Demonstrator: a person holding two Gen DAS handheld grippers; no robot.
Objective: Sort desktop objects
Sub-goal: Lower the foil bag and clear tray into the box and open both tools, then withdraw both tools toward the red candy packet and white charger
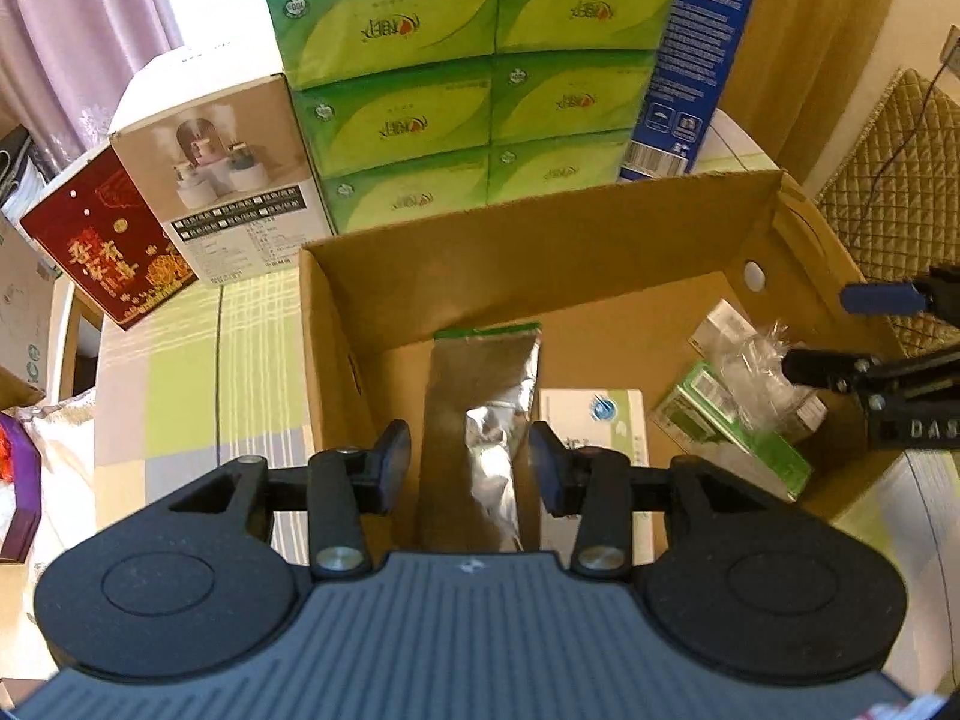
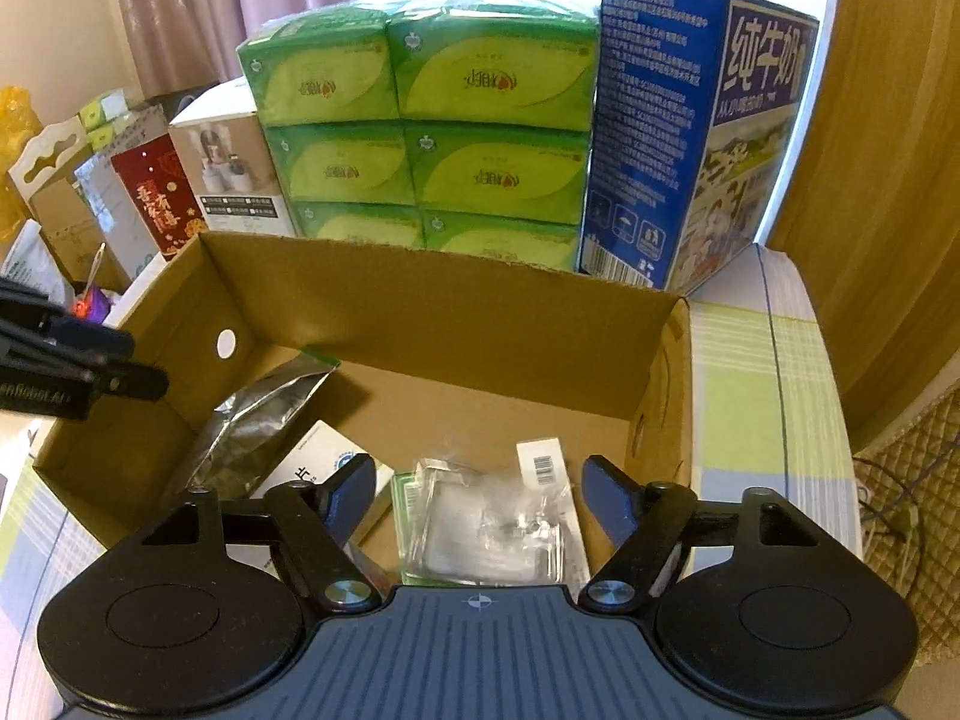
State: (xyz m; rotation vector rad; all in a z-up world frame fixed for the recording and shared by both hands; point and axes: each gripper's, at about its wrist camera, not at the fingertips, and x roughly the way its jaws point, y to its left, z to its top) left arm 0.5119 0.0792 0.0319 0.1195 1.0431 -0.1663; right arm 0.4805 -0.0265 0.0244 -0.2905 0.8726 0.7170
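An open cardboard box (image 1: 510, 264) (image 2: 450, 324) stands on the table. Inside it, a silver foil pouch (image 1: 480, 384) (image 2: 258, 414) with a green top lies flat. My left gripper (image 1: 471, 471) (image 2: 144, 360) hovers open over the pouch, one finger on each side, holding nothing. Beside the pouch lies a white box (image 1: 600, 420) (image 2: 318, 462) with a blue logo. Crumpled clear plastic packaging (image 1: 756, 372) (image 2: 492, 516) rests on a green box (image 1: 738, 438) (image 2: 408, 498), next to a white barcode box (image 2: 543, 465). My right gripper (image 2: 480, 483) (image 1: 822, 330) is open above the plastic.
Stacked green tissue packs (image 1: 468, 78) (image 2: 432, 114) and a blue milk carton (image 2: 690, 138) stand right behind the cardboard box. A humidifier box (image 1: 228, 180) and a red box (image 1: 108, 240) sit at the back left. Checked tablecloth (image 1: 180, 384) shows left of the box, a quilted chair (image 1: 888, 180) to the right.
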